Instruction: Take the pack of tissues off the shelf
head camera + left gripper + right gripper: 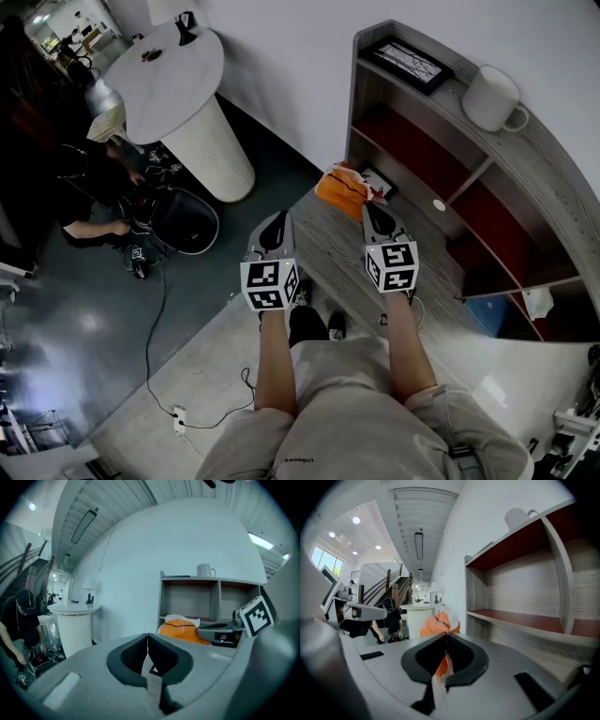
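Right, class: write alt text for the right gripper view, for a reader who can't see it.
The right tool is shut on an orange tissue pack, left of a wooden shelf with red boards. A white mug stands on top of the shelf.

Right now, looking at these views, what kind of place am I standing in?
Likely an open office lobby or studio, not a home: a staircase under recessed ceiling lights, a round white pedestal table, and a wooden shelf unit holding a mug.
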Demonstrator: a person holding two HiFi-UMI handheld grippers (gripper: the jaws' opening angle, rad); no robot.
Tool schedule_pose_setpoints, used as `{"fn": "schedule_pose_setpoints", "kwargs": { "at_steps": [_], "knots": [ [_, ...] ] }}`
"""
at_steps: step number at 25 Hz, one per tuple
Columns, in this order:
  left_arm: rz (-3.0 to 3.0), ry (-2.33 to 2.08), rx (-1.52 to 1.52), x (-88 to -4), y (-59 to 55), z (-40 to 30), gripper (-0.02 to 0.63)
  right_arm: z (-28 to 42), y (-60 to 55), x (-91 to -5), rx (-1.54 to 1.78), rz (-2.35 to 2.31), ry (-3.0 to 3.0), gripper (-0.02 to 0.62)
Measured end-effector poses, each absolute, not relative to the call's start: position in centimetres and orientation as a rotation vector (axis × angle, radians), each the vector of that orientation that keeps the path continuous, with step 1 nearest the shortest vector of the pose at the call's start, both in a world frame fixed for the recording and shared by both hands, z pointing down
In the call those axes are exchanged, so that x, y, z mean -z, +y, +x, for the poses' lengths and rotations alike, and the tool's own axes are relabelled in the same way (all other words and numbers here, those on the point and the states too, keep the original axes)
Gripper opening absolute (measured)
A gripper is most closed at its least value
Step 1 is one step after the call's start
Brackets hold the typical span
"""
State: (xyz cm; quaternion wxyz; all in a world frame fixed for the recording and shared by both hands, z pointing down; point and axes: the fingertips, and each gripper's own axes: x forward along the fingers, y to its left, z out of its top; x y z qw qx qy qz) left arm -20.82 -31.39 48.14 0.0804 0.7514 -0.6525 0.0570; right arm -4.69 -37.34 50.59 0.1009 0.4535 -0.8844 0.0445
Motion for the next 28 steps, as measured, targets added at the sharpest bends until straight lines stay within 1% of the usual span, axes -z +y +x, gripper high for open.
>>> {"fn": "schedule_pose_setpoints", "kwargs": {
  "at_steps": [28],
  "knots": [
    [2.278, -1.921, -0.176, -47.9, -32.4, -20.5, 0.011, -4.8, -38.3, -49.8, -0.126, 1.373, -2.610, 0.021]
  ]
}}
